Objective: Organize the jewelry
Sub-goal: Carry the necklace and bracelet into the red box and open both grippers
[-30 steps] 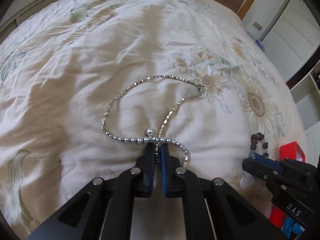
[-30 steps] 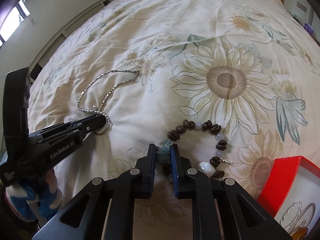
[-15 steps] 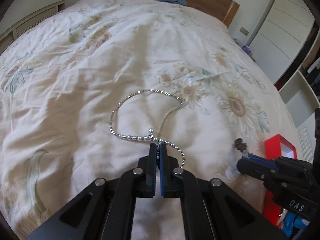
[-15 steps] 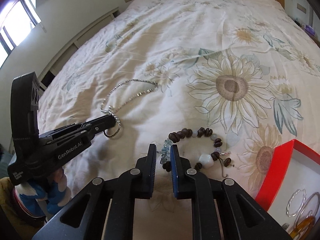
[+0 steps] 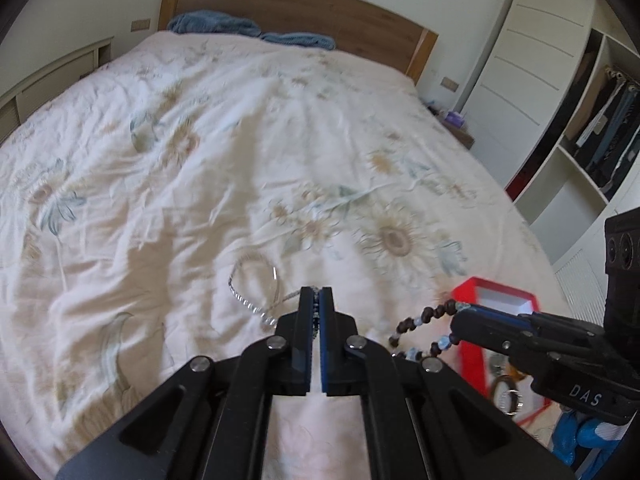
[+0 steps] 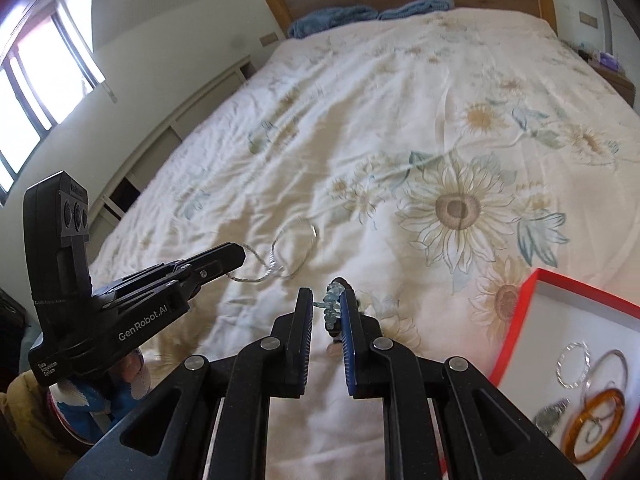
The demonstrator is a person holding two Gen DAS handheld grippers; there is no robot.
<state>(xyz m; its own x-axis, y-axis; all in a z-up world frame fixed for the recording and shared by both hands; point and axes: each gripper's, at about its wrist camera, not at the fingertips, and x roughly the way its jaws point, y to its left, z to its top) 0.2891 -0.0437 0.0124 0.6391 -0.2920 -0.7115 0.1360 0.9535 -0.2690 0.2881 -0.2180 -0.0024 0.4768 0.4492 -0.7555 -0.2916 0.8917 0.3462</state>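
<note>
Silver necklace (image 5: 256,300) hangs pinched in the left gripper (image 5: 315,294), its fingers pressed together on the chain; the beaded bracelet (image 5: 424,320) dangles clamped in the right gripper (image 6: 326,300). Beyond, the red box (image 6: 516,320) holds bangles on the sunflower quilt (image 6: 400,120).

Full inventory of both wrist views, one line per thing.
silver chain necklace: 1, silver, hanging from left tool above the bedspread
bead bracelet: 1, brown and pale blue beads, hanging from right tool
red box: 1, red with white inside, on bed at right
bangles: several, silver and amber, in the box
bedspread: 1, cream with sunflowers
headboard: 1, wood
blue pillows: 2, by headboard
wardrobe: 1, white, right wall
window: 1, left wall
left tool: 1, black, shut on necklace
right tool: 1, black, shut on bracelet
</note>
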